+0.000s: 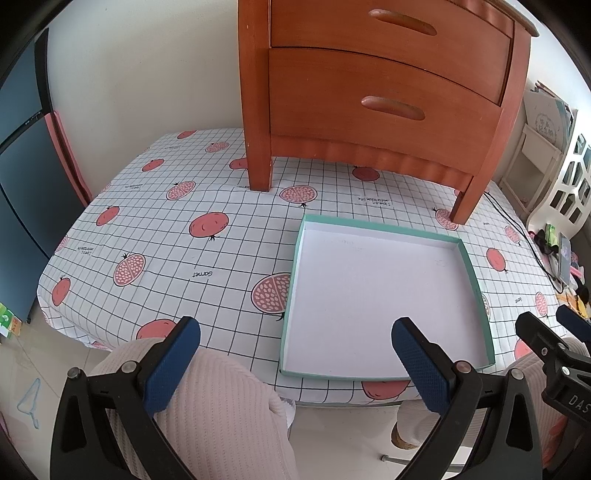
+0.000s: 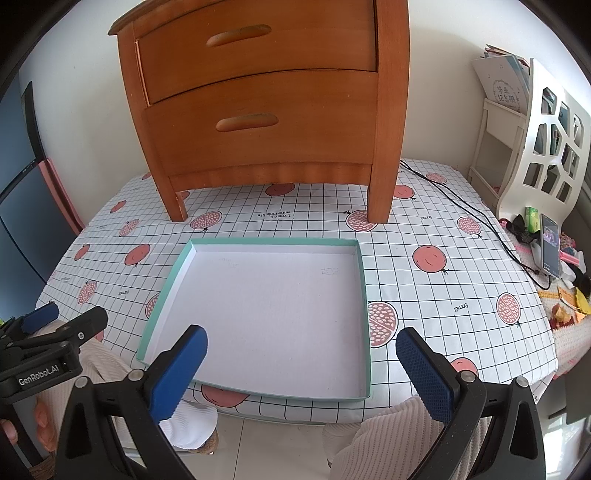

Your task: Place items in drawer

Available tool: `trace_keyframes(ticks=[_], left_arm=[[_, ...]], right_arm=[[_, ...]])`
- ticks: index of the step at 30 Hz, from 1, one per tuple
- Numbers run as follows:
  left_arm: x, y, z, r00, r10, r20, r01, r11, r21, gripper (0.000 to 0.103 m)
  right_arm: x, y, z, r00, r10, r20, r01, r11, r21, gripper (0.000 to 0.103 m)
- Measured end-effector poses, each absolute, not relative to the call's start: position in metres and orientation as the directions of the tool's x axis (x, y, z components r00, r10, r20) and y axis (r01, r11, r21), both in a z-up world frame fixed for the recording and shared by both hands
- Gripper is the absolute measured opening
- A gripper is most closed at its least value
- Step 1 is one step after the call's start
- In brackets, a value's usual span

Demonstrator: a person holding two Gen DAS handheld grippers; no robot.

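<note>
A table covered with a white grid-checked cloth printed with pink pomegranates (image 1: pixel 207 236) (image 2: pixel 424 280) fills most of both views. At its far side stands a reddish-brown wooden nightstand with two curved drawers (image 1: pixel 376 88) (image 2: pixel 266 103), its legs planted on the cloth. Both the upper drawer (image 1: pixel 391 26) (image 2: pixel 258 40) and the lower drawer (image 1: pixel 384 96) (image 2: pixel 258 122) are pushed in, each with an oval recessed handle.

In front of the nightstand, near the table's front edge, lies a shallow square cardboard tray with a mint-green rim and white inside (image 1: pixel 295 258) (image 2: pixel 364 280). Its bottom is bare, and its near edge slightly overhangs the table edge.

A white openwork chair back (image 2: pixel 546 140) stands at the right of the table, with a small white shelf holding books (image 2: pixel 498 110) behind it. A black cable (image 2: pixel 472 214) runs across the cloth toward a propped phone (image 2: pixel 550 243) at the right.

The person's knees in pale ribbed fabric (image 1: pixel 221 406) (image 2: pixel 388 435) sit under the table edge.

The left gripper (image 1: pixel 295 365) hangs just in front of the table edge, its blue-padded fingers (image 1: pixel 173 365) spread wide with nothing between them; the tray lies ahead and slightly to its right, the drawers well beyond. The right gripper (image 2: pixel 303 373) hovers over the tray's near edge, its blue pads (image 2: pixel 424 376) likewise released and apart, holding nothing; the tray lies directly ahead, the nightstand farther on. Each gripper shows at the edge of the other's view.
</note>
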State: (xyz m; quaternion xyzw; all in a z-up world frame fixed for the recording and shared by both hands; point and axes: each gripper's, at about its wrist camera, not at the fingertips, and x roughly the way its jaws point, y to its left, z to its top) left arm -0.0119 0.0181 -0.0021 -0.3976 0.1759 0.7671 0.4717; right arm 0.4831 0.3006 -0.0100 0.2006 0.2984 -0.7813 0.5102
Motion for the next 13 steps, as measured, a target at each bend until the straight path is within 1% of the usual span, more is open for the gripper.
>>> trace_keyframes(ticks=[6, 13], left_arm=[[-0.0096, 0.0152, 0.0005, -0.238, 0.609, -0.757, -0.86, -0.495, -0.127, 0.103], [-0.0101, 0.0156, -0.0001, -0.24, 0.605, -0.759, -0.853, -0.504, -0.133, 0.103]], right_arm=[[0.4827, 0.3006, -0.0099, -0.399, -0.677, -0.618, 0.917, -0.3, -0.263, 0.103], [0.4825, 0.3003, -0.0097, -0.398, -0.678, -0.618, 0.917, -0.299, -0.262, 0.103]])
